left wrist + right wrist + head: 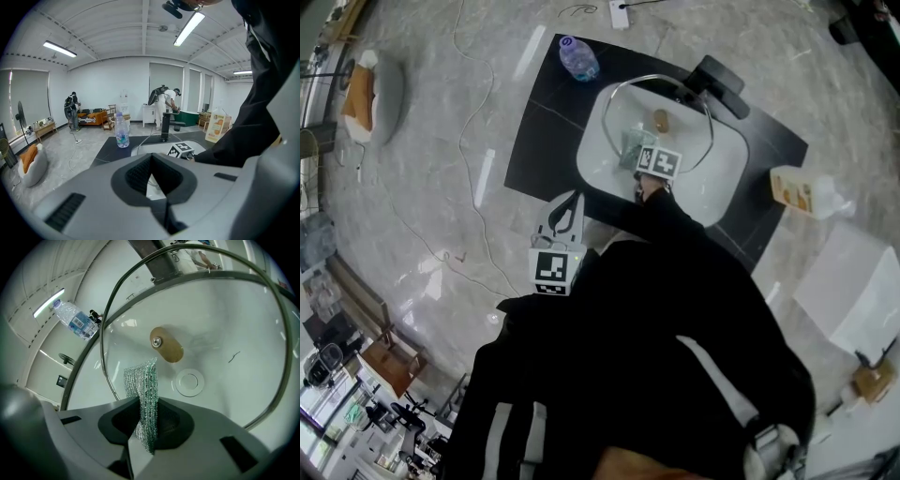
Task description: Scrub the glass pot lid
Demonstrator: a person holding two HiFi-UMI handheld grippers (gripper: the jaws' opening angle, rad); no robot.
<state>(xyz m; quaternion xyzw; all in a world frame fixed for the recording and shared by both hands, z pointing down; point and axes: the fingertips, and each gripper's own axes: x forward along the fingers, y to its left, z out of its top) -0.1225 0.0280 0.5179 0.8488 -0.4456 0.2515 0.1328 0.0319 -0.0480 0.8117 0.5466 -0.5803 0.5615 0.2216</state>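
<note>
The glass pot lid (686, 131), steel-rimmed with a brown knob (661, 120), lies in the white sink (724, 183). My right gripper (641, 150) hangs over the lid's near side, shut on a green-silver mesh scrubber (632, 144). In the right gripper view the scrubber (146, 390) stands up between the jaws of the gripper (147, 423), just short of the knob (166, 344) on the lid (225, 329). My left gripper (573, 199) is held off the sink's near left edge. Seen in its own view, that gripper (157, 182) is shut on nothing.
A water bottle (578, 58) stands on the black counter (539, 141) behind the sink, with a black faucet (714, 82) at the back right. A juice carton (797, 190) and a white sheet (853, 286) lie to the right. Cables (469, 122) trail over the floor.
</note>
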